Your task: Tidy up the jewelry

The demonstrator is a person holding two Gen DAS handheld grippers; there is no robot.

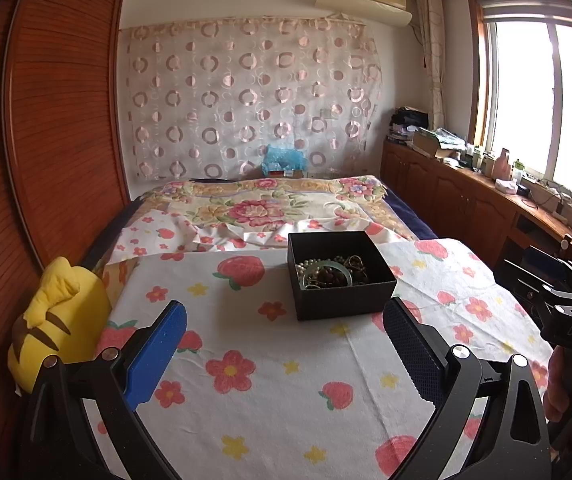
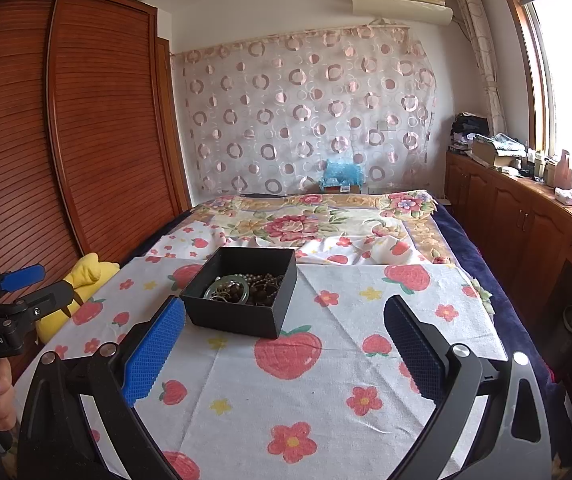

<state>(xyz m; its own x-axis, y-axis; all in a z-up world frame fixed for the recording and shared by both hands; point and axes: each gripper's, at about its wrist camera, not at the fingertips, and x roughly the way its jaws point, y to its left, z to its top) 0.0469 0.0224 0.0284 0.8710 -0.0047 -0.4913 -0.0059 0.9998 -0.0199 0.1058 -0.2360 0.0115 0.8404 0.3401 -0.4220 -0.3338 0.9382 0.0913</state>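
A black open box (image 1: 341, 300) sits on the strawberry-print cloth (image 1: 270, 380) on the bed. It holds a pale green bangle (image 1: 327, 274), bead strands and gold chains (image 1: 355, 266). My left gripper (image 1: 284, 322) is open and empty, a little short of the box. In the right wrist view the same box (image 2: 238, 318) with the bangle (image 2: 228, 286) lies ahead and left. My right gripper (image 2: 284, 322) is open and empty, just short of the box. The right gripper's body shows at the left view's right edge (image 1: 565, 312); the left one shows at the right view's left edge (image 2: 10, 300).
A yellow plush toy (image 1: 58, 320) lies at the bed's left edge by the wooden wardrobe (image 1: 54, 120). A floral blanket (image 1: 270, 204) covers the far bed. A wooden cabinet (image 1: 465, 196) with clutter runs along the right under the window.
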